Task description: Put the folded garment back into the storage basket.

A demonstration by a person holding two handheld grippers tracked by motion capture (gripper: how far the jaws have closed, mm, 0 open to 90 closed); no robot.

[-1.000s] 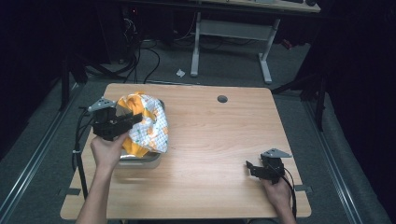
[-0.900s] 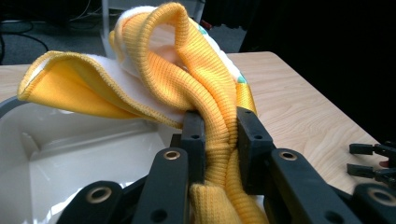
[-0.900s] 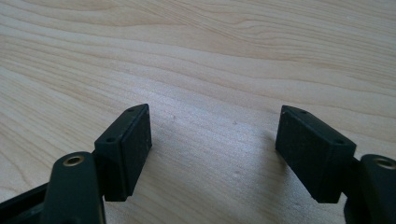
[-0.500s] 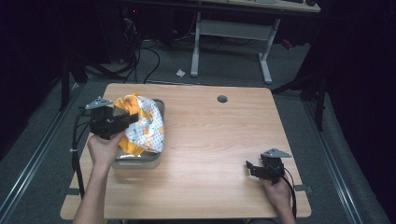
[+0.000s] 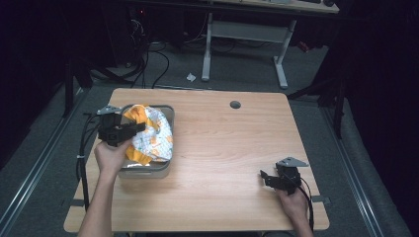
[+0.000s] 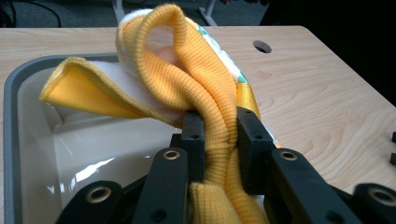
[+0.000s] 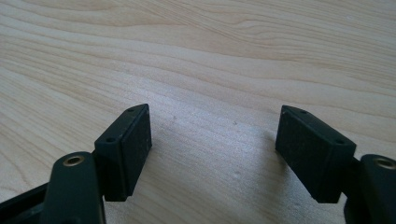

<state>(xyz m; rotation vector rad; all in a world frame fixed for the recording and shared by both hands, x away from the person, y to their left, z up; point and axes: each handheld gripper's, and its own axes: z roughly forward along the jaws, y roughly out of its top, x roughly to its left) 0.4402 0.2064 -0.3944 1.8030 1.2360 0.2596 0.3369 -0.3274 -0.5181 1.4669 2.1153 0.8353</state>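
Observation:
A yellow and white patterned cloth (image 5: 150, 133) lies bunched in and over a grey bin (image 5: 167, 112) at the table's left. My left gripper (image 5: 138, 127) is shut on the cloth's yellow ribbed edge (image 6: 219, 135), just above the bin. In the left gripper view the cloth (image 6: 187, 70) rises in a loop past the jaws, with the bin's pale inside (image 6: 84, 149) below. My right gripper (image 5: 264, 177) rests low over the table near the front right, open, with bare wood between its pads (image 7: 128, 149).
The wooden table (image 5: 232, 148) has a round cable hole (image 5: 235, 104) near its far edge. Behind the table stand a desk frame and cables on the floor. Bare wood spans the middle and right of the table.
My left gripper has moved left and toward the near side with the cloth, lowering it further into the bin. The right gripper has stayed put.

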